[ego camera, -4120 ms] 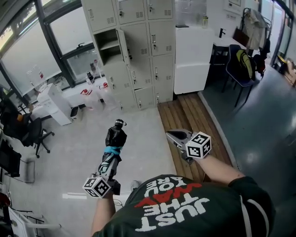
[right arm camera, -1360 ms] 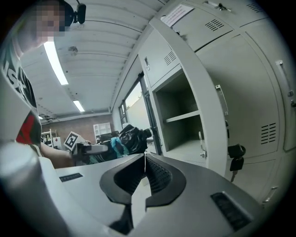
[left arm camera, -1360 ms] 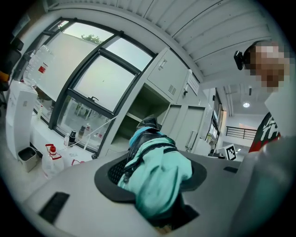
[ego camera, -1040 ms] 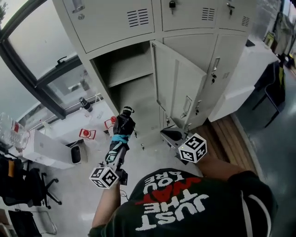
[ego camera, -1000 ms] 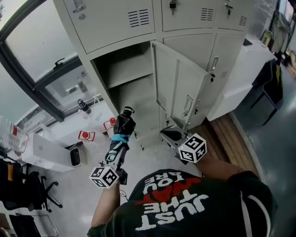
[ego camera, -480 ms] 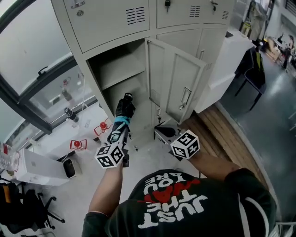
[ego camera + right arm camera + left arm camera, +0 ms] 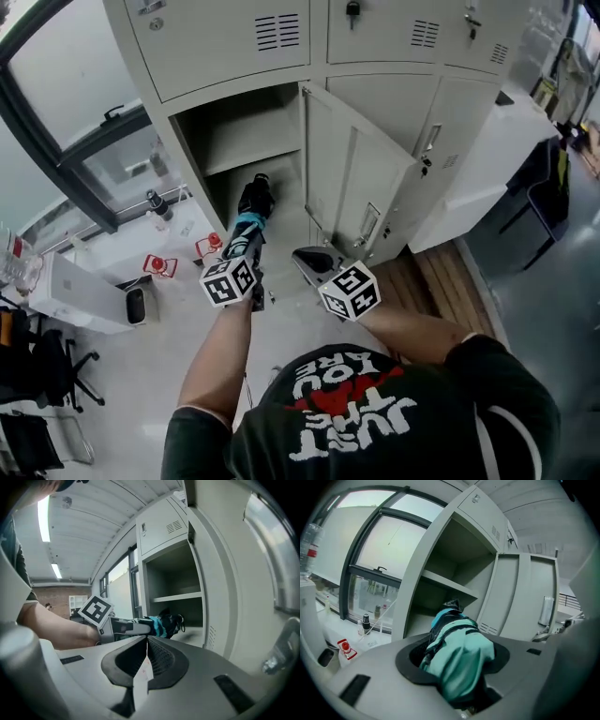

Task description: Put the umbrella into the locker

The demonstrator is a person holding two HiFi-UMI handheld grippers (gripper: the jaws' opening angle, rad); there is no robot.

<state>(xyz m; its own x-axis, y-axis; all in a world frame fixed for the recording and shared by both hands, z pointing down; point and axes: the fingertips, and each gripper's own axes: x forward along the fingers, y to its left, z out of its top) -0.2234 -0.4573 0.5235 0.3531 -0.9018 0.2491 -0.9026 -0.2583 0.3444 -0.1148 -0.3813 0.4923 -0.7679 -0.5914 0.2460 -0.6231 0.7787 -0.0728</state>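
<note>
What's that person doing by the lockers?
A person holds a gripper in each hand. The left gripper is clamped on a folded teal-and-black umbrella and points it into the open locker, under the shelf. It isn't set down yet. The right gripper is shut and empty, near the open door.

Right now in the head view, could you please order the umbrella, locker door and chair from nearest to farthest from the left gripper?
1. The umbrella, held by the left gripper.
2. The locker door, open, to its right.
3. The chair, at the far right edge.
</note>
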